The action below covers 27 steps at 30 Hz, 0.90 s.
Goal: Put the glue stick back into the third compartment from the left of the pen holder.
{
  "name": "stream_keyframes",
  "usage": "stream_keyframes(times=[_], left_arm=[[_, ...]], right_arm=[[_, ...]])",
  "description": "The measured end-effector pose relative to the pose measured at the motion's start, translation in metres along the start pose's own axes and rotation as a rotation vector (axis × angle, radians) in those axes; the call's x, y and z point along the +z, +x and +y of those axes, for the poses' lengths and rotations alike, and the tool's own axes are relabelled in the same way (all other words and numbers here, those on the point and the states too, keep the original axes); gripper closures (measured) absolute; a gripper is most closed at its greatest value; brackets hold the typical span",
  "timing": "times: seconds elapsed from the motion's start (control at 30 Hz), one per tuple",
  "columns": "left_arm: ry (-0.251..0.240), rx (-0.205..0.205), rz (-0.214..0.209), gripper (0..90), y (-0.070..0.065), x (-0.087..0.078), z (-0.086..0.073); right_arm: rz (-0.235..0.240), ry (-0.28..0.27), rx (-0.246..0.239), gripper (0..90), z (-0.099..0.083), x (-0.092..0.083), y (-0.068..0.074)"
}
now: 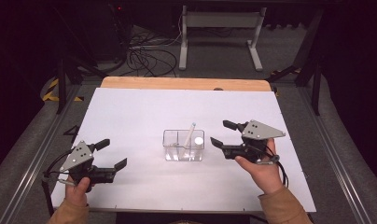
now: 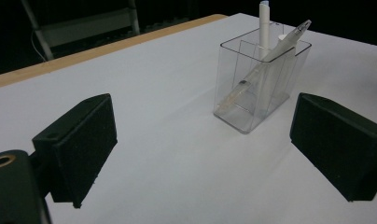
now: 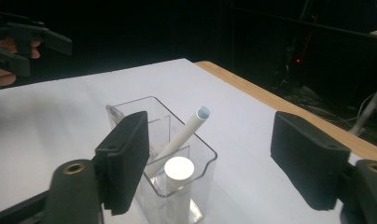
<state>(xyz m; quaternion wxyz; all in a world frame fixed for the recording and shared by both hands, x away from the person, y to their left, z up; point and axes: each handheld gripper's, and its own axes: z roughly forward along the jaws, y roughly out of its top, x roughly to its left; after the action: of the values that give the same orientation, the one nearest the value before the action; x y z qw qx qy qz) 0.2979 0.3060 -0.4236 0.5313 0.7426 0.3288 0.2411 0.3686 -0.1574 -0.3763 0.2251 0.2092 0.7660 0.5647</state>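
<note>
Clear plastic pen holder (image 1: 184, 145), a divided rectangular box, stands upright near the middle of the white table sheet (image 1: 140, 112) in the high view, pens leaning inside. The left gripper (image 1: 111, 153) hovers well to the holder's left, jaws spread wide, empty; the right gripper (image 1: 223, 133) sits just beside the holder's right wall, jaws also wide, empty — probably lined up to reach in.

From the left gripper view, a translucent pen (image 2: 263, 63) slants across the holder, propped on its rim, and a white pen (image 2: 264, 28) stands upright behind.

From the right gripper view, a white blue-tipped pen (image 3: 184, 133) leans against a divider beside a flat-topped white cylinder (image 3: 178, 169) — both within easy reach.
</note>
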Motion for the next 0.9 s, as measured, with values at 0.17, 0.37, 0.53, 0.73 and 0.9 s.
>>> stream_keyframes(times=[0.17,0.37,0.53,0.73,0.9], left_arm=[[0.000,-0.003,0.000,8.1,0.000,-0.001,-0.001],[-0.002,-0.003,0.001,8.1,0.000,-0.001,-0.001],[-0.004,-0.004,0.002,8.1,0.000,-0.002,-0.001],[-0.006,-0.004,0.002,8.1,0.000,-0.002,-0.001],[-0.010,-0.002,0.001,8.1,-0.001,-0.003,-0.001]], right_arm=[[-0.036,0.027,0.020,23.2,-0.006,-0.009,-0.003],[-0.064,0.041,0.049,20.3,-0.015,-0.014,-0.008],[-0.080,0.070,0.080,17.4,-0.026,-0.016,-0.014],[-0.097,0.070,0.134,17.3,-0.042,-0.020,-0.022],[-0.094,0.081,0.167,16.5,-0.053,-0.022,-0.027]])
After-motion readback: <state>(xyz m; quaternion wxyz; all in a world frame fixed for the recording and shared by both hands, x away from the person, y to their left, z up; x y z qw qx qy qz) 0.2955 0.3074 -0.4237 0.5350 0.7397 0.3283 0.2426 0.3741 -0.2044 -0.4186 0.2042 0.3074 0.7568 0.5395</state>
